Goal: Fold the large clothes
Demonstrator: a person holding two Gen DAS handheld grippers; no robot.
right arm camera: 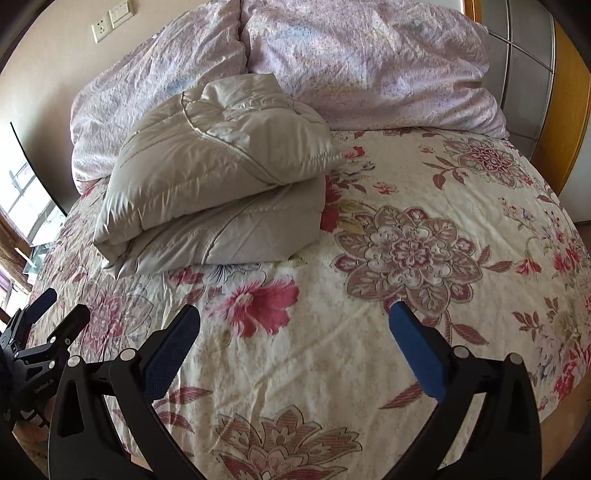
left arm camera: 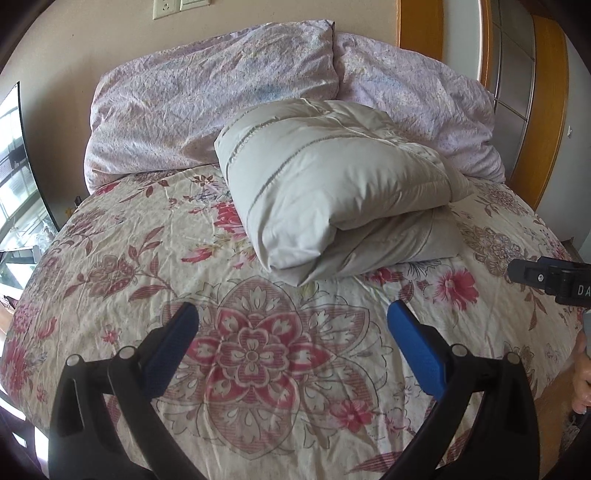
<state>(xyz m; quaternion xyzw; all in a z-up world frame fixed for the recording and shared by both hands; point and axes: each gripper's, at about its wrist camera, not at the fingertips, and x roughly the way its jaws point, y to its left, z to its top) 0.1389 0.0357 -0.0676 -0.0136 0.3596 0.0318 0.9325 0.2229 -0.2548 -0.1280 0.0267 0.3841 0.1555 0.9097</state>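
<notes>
A beige padded jacket [left arm camera: 332, 192] lies folded into a thick bundle on the floral bedspread [left arm camera: 184, 258], toward the head of the bed. It also shows in the right wrist view [right arm camera: 218, 184], upper left. My left gripper [left arm camera: 293, 314] is open and empty, held above the bedspread short of the jacket. My right gripper [right arm camera: 295, 315] is open and empty, to the right of the jacket and short of it. The right gripper shows at the right edge of the left wrist view [left arm camera: 546, 277]. The left gripper shows at the left edge of the right wrist view [right arm camera: 48, 321].
Two lilac pillows [left arm camera: 207, 103] lean against the wall at the head of the bed. A wooden and metal wardrobe [left arm camera: 517, 74] stands at the right. A window [left arm camera: 14, 177] is at the left. Wall sockets [left arm camera: 166, 9] sit above the pillows.
</notes>
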